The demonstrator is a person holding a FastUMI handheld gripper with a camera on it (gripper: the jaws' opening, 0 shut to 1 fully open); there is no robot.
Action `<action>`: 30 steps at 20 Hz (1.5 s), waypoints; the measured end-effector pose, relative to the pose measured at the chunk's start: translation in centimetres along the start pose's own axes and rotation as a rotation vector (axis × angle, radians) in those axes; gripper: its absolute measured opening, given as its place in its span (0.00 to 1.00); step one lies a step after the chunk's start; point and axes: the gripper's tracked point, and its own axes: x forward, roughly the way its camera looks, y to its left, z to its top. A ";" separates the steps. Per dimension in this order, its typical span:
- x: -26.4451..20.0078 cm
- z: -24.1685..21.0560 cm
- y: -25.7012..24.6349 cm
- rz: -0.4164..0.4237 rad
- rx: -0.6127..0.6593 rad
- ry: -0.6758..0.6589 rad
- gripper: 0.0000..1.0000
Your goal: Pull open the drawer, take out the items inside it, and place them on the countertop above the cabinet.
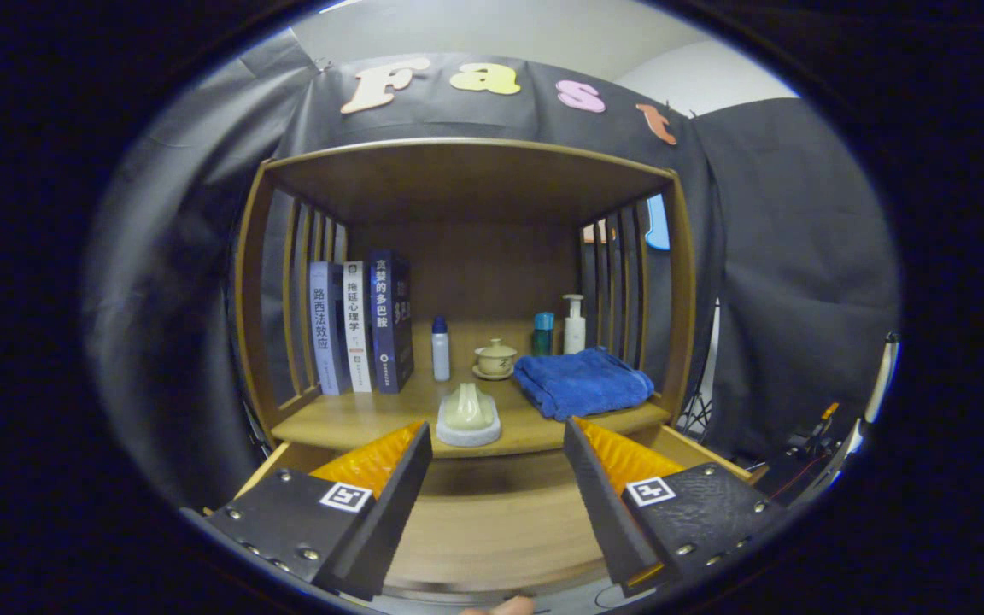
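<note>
1. Nearest to me sat the gripper [498, 478], its two fingers spread wide with nothing between them but the bare wooden floor of the drawer [492, 530]; a fingertip of the person's hand [505, 606] just showed below them.
2. The drawer stood pulled out under the fingers; I could see its side walls running back to the cabinet; what I could see of its floor looked bare, though the fingers hid part of it.
3. Just ahead of the fingers, on the front edge of the countertop [347, 420], sat a pale ceramic piece on a whitish round base [468, 416]; I judged it to be an item already lifted out of the drawer; I could not tell exactly what it was.
4. I judged it hard, glazed and slippery, fairly light but breakable; I would have taken it low, across the round base, both pads square on its sides; the domed top would slip.
5. Beyond it lay a folded blue towel [582, 383], soft and forgiving; further back stood a small lidded teacup on a saucer [495, 358], a white bottle with a blue cap [440, 348], a pump bottle [574, 325], a teal bottle [543, 333] and three upright books [361, 326].
6. I reckoned the task nearly done, provided nothing lay hidden in the drawer.
</note>
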 end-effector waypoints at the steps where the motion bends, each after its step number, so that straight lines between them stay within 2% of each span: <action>1: -0.8 -0.6 0.0 0.007 0.012 -0.005 0.93; 9: -4.4 -4.3 -0.7 0.047 0.026 -0.074 0.93; 15: -4.9 -5.3 -2.9 -0.018 0.056 -0.119 0.93; 19: -4.4 -7.0 -3.0 -0.012 0.100 -0.069 0.93; 25: -3.8 -8.1 -1.8 0.020 0.069 -0.022 0.94; 30: -3.8 -8.3 -2.1 0.011 0.072 -0.011 0.94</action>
